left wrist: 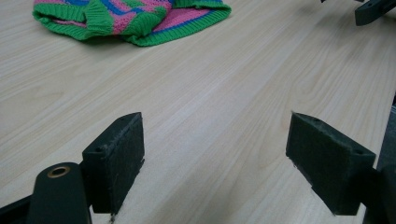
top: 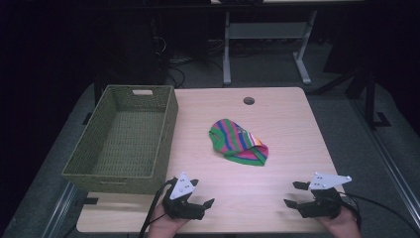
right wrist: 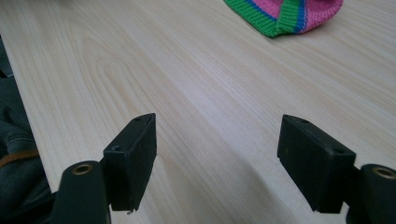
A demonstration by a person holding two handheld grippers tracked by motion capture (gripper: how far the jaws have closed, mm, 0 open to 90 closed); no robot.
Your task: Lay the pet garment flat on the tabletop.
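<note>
A knitted garment (top: 237,142) striped in green, pink and blue lies crumpled in the middle of the light wooden table (top: 277,114). In the left gripper view the garment (left wrist: 135,16) sits at the top left, far ahead of the jaws. The garment's hem (right wrist: 285,14) shows at the top of the right gripper view. My left gripper (top: 200,194) (left wrist: 215,161) rests near the front edge, open, with bare wood between its jaws. My right gripper (top: 295,194) (right wrist: 217,163) is at the front right, also open and holding nothing.
An olive woven basket (top: 171,119), with nothing in it, stands on the table's left side and overhangs its left edge. A round cable hole (top: 248,101) is near the far edge. Desk legs and cables stand on the floor behind the table.
</note>
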